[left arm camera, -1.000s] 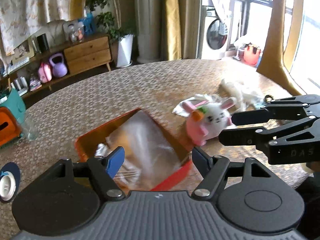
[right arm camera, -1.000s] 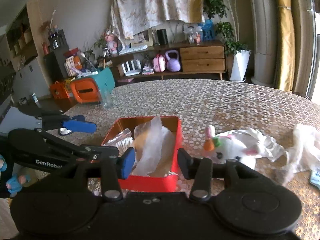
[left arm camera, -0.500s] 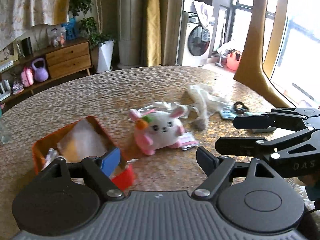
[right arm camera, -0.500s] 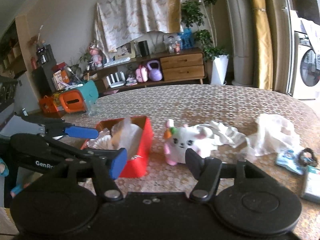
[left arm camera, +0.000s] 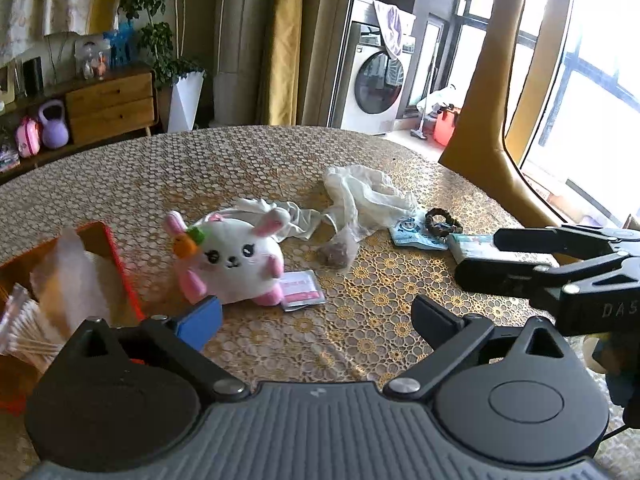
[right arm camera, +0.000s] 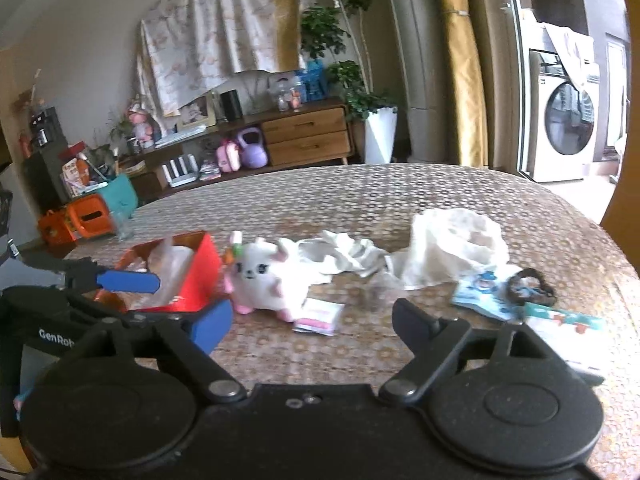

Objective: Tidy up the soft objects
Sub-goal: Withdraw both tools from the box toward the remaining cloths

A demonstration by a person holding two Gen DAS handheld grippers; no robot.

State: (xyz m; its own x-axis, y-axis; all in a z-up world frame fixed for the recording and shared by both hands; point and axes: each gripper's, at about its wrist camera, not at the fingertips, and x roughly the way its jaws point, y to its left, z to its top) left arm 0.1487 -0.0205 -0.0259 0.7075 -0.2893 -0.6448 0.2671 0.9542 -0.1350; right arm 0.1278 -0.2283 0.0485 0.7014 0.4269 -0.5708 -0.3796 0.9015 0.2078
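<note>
Nearest the left wrist camera, the left gripper [left arm camera: 316, 316] hangs over the patterned tabletop [left arm camera: 372, 332]; its jaws have just been opening and stand spread wide, with nothing between them. The right gripper [right arm camera: 312, 316] is likewise low over the tabletop, its jaws having just been opening too, now well spread and empty.

Just beyond the left gripper's blue pad, at the left, sits the red box [left arm camera: 120, 276]. Inside it are a crumpled clear plastic bag [left arm camera: 76, 280] and a packet of cotton swabs [left arm camera: 20, 332] at the near end. In the right wrist view the same box shows its red wall with plastic rising above the rim.

The plush rabbit [left arm camera: 236, 260], white with pink ears and an orange carrot, lies on the tabletop just beside the box, outside it. A small pink-and-white sachet [left arm camera: 302, 290] touches its far-right foot. Behind the rabbit lies a white cloth [left arm camera: 296, 216], and further on a crumpled white plastic bag [left arm camera: 368, 196]. Near that bag are a small clear pouch with dark contents [left arm camera: 338, 250], a light blue packet [left arm camera: 416, 232] and a dark hair tie [left arm camera: 442, 224].
</note>
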